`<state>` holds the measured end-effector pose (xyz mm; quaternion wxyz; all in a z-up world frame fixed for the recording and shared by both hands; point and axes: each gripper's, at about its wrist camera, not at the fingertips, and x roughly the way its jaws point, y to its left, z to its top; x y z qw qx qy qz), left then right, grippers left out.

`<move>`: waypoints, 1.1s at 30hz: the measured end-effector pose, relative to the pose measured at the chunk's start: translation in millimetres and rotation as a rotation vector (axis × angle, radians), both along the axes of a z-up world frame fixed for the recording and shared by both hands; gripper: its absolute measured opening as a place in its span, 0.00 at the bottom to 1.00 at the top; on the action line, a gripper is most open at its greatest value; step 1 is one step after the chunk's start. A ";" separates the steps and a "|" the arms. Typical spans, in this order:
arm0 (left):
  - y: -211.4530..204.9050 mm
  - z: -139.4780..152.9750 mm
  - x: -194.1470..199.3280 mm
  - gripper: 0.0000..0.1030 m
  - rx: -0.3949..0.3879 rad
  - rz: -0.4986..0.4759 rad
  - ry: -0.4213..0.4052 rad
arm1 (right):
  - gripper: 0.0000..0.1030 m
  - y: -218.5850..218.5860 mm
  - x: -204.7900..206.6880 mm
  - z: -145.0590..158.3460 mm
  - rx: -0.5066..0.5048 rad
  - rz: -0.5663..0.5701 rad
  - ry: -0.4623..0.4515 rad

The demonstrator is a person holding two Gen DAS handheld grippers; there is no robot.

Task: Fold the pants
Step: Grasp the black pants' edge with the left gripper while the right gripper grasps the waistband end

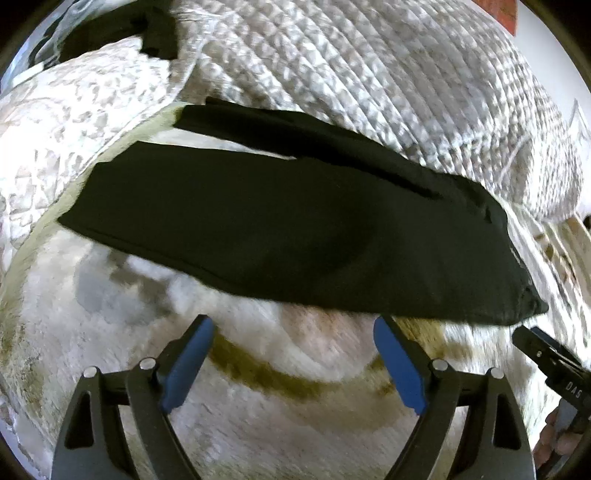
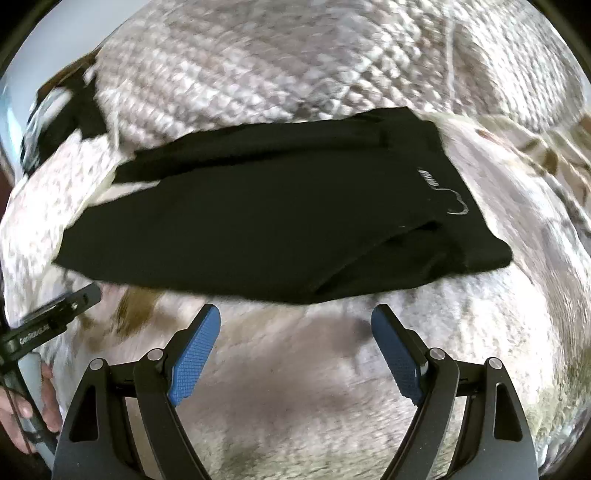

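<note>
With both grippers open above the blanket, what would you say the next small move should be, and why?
Probably ease the right gripper forward to the near edge of the black pants by the waist end. Both it and the left gripper are open and empty, short of the cloth, and the pants lie long on the fuzzy blanket, already folded leg over leg.

- The pants (image 1: 280,229) are lying across a fleece blanket (image 1: 258,369), waist end to the right and legs running left
- A quilt (image 1: 369,74) is lying behind the pants, its edge overlapping the blanket
- The left gripper (image 1: 293,354) is sitting just in front of the pants' near edge
- The right gripper (image 2: 295,343) is sitting likewise before that edge, further right
- Another garment (image 1: 110,29) is lying on the quilt, far back left
</note>
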<state>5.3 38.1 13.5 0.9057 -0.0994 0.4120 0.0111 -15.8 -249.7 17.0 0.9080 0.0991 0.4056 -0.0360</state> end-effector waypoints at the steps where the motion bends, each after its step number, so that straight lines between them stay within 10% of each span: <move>1: 5.0 -0.3 1.2 0.87 -0.010 0.015 -0.003 | 0.81 -6.3 0.9 -1.4 0.027 -0.019 0.003; 16: 83.3 -9.7 32.9 0.70 -0.283 0.199 -0.064 | 0.80 -83.8 27.5 -5.4 0.332 -0.223 -0.084; 29: 111.0 -13.4 57.5 0.24 -0.217 0.336 -0.080 | 0.47 -101.8 43.4 -1.8 0.345 -0.293 -0.116; 33: 117.5 -14.8 59.6 0.06 -0.212 0.370 -0.067 | 0.11 -117.2 42.1 -11.6 0.390 -0.353 -0.083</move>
